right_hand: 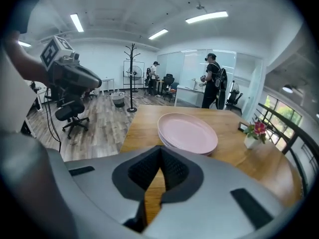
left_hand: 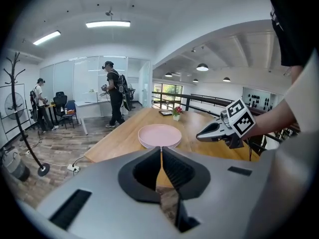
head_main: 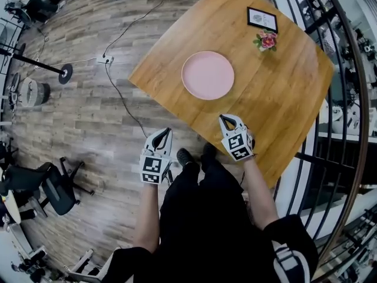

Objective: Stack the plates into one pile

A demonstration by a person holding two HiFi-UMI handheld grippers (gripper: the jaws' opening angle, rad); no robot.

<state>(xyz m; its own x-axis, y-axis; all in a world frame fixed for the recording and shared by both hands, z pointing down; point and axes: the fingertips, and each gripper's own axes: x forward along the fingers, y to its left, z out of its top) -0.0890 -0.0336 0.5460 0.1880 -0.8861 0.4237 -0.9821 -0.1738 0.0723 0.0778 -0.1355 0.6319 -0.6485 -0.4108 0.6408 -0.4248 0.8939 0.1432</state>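
A pile of pink plates (head_main: 207,75) rests near the middle of the wooden table (head_main: 283,93); it also shows as the pink plates (left_hand: 159,135) in the left gripper view and the plates (right_hand: 187,132) in the right gripper view. My left gripper (head_main: 167,132) hangs over the floor just off the table's near edge, its jaws shut with nothing between them. My right gripper (head_main: 223,118) sits over the near edge of the table, short of the pile, also shut and empty. The right gripper (left_hand: 200,136) appears from the side in the left gripper view.
A small pot of flowers (head_main: 265,40) and a framed card (head_main: 262,19) stand at the table's far side. A black railing (head_main: 347,99) runs along the right. Cables (head_main: 121,93), a coat-stand base (head_main: 65,73) and an office chair (head_main: 56,187) are on the wooden floor to the left. People (left_hand: 114,96) stand far back.
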